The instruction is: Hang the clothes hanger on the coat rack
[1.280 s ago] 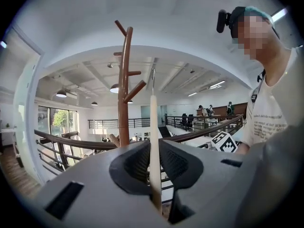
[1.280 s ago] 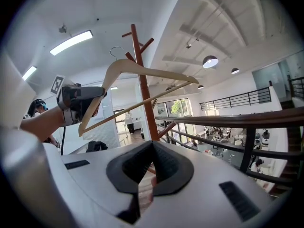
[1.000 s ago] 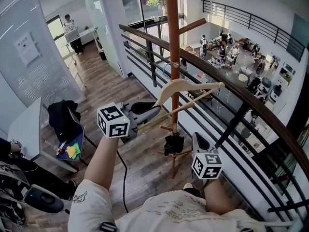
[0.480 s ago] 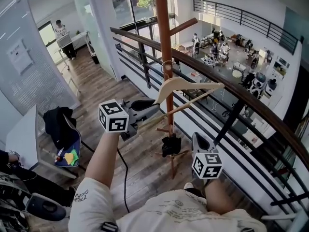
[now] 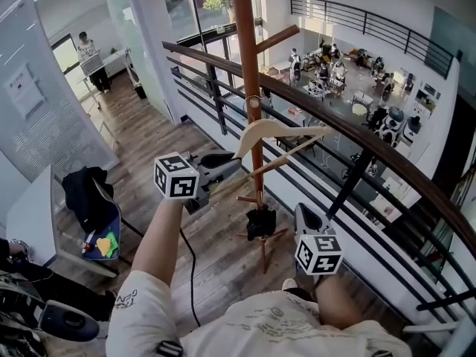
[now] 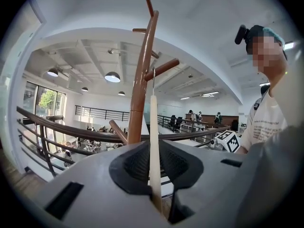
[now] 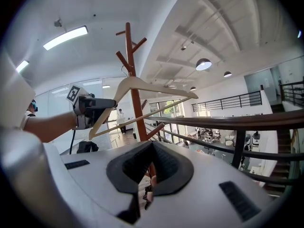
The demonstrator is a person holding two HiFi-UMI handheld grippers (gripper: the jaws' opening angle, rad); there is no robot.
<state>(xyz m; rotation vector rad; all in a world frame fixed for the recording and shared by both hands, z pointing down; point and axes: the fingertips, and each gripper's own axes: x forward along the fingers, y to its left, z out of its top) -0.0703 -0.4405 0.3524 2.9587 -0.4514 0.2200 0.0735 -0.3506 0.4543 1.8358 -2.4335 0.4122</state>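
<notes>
The brown wooden coat rack [image 5: 249,88] stands in front of me by the railing. My left gripper [image 5: 223,171] is shut on one end of a pale wooden clothes hanger [image 5: 277,129] and holds it up against the pole. In the left gripper view the hanger [image 6: 154,141] shows edge-on between the jaws, and its wire hook [image 6: 153,77] reaches a slanted peg [image 6: 164,68]; I cannot tell whether it rests on it. My right gripper [image 5: 305,218] hangs low at the right, shut and empty. Its own view shows the hanger [image 7: 142,87] and the left gripper [image 7: 97,106].
A dark metal railing with a wooden top rail [image 5: 357,143] runs diagonally just behind the rack, with an open hall far below. A chair with dark clothes [image 5: 93,199] stands at the left. A person [image 5: 88,54] stands far down the corridor.
My left gripper has shifted a little closer to the rack pole and slightly down, carrying the hanger with it. The right gripper has kept still.
</notes>
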